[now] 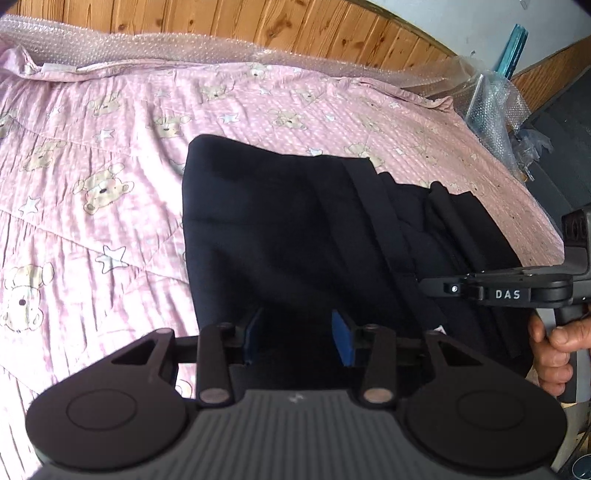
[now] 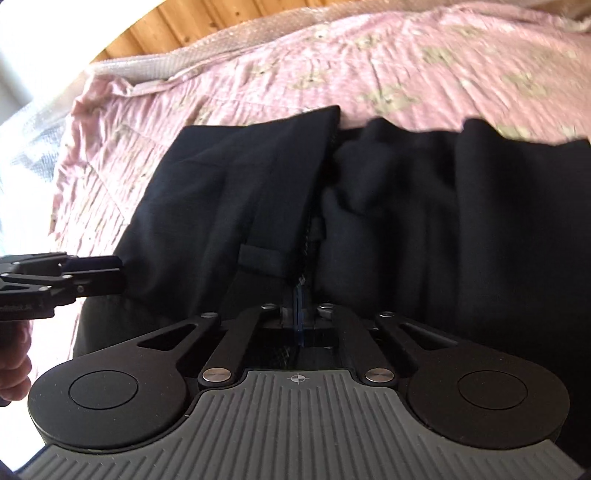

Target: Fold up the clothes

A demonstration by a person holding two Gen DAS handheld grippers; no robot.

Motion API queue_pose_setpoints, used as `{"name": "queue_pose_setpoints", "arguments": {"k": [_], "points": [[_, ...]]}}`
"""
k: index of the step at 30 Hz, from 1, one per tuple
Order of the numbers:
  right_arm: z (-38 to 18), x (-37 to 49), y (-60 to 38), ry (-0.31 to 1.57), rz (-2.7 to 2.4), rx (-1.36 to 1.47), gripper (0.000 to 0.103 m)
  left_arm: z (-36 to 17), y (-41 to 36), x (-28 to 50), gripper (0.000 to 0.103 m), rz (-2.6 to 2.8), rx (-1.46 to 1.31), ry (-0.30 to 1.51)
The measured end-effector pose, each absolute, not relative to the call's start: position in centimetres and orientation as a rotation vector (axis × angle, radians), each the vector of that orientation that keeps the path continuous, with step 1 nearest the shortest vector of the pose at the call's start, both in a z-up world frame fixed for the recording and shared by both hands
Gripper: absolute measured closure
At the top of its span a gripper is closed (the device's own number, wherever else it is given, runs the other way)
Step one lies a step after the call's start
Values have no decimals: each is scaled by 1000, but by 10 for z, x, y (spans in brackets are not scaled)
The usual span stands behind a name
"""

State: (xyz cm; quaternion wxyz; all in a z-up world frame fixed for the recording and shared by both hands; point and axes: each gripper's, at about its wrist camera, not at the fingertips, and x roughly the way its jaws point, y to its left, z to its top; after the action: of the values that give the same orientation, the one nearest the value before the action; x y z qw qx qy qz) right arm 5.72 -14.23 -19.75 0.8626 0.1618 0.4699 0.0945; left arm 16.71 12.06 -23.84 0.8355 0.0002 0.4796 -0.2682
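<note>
A dark navy garment [image 1: 295, 229], trousers by the belt loop and zip, lies on a pink bear-print quilt [image 1: 110, 147]. My left gripper [image 1: 298, 334] is open, its blue pads either side of the garment's near edge. My right gripper [image 2: 299, 314] is shut on the garment [image 2: 369, 221] near the zip at the waistband. The right gripper shows in the left wrist view [image 1: 428, 286] at the garment's right side. The left gripper shows in the right wrist view [image 2: 120, 275] at the garment's left edge.
A wooden wall [image 1: 258, 26] runs behind the bed, with bubble wrap [image 1: 147, 48] along the quilt's far edge. Plastic-wrapped items [image 1: 495, 99] and dark furniture [image 1: 565, 122] stand to the right of the bed.
</note>
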Motion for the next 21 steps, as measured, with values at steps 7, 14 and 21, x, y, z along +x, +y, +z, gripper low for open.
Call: {"name": "queue_pose_setpoints", "arguments": {"k": [7, 14, 21], "points": [[-158, 63, -129, 904, 191, 279, 93, -214, 124, 202, 58, -550, -63, 920], [-186, 79, -93, 958, 323, 118, 93, -252, 109, 286, 60, -405, -2, 958], [-167, 62, -85, 919, 348, 172, 86, -212, 109, 239, 61, -486, -8, 935]]}}
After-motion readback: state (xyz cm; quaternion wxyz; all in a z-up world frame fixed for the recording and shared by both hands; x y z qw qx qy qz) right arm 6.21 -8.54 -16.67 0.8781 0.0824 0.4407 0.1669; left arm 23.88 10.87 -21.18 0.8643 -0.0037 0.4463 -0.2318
